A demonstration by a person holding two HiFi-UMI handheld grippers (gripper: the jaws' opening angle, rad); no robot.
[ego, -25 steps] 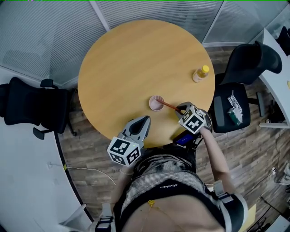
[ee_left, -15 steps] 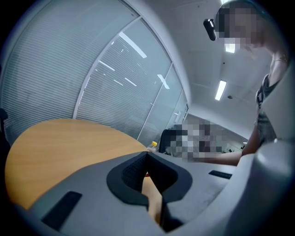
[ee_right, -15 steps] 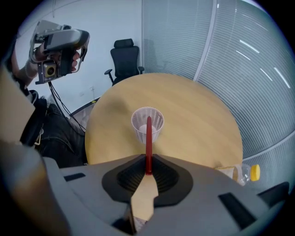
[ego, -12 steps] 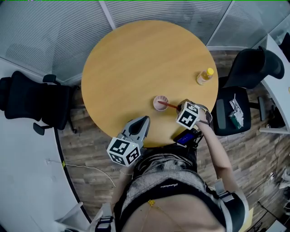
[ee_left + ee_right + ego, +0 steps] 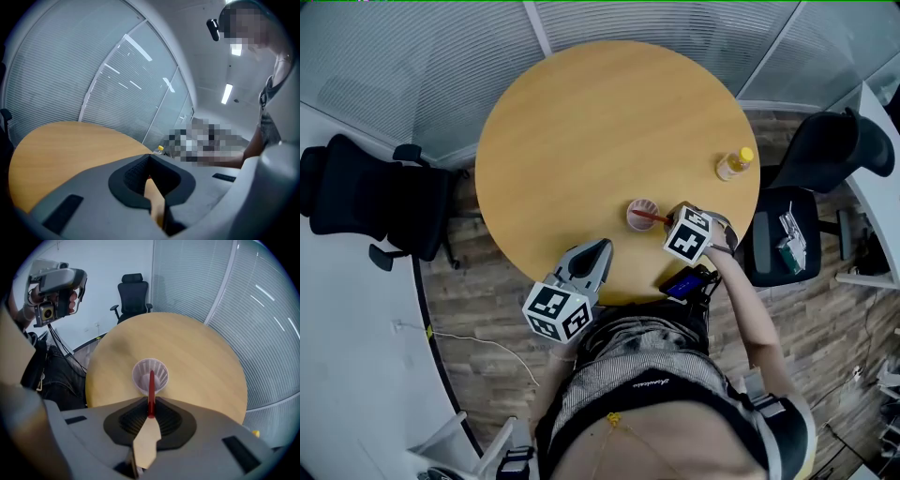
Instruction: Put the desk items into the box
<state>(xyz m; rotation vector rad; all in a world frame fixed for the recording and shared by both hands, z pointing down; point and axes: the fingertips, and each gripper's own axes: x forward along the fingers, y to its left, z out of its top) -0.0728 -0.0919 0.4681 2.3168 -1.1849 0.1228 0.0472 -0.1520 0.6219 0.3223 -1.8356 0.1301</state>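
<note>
Grey and pressed together with nothing between them, the fingers of my left gripper (image 5: pixel 149 161) pointed in over the near rim of the round wooden table (image 5: pixel 581 131), clear of everything on it. Just to the right, my right gripper (image 5: pixel 673 219) was clamped on the near end of a red pen (image 5: pixel 151 385), the shaft pinched at the tips of its ribbed pads (image 5: pixel 161 420) and running straight out ahead of them. The pen's far end lay across the mouth of a small pale mesh cup (image 5: pixel 140 373), which stood upright on the tabletop close to the near edge and directly in front of that gripper; whether the tip touched the inside of the cup could not be told. A small device with a lit blue screen (image 5: pixel 686 282) hung at my waist below the right gripper. Farther off, near the table's right edge and well apart from the cup, stood a clear bottle with a yellow cap (image 5: pixel 735 163). Black office chairs flanked the table, one at the left (image 5: pixel 375 202) and one at the right (image 5: pixel 825 150). Behind the table rose glass walls with closed blinds (image 5: pixel 422 56).
</note>
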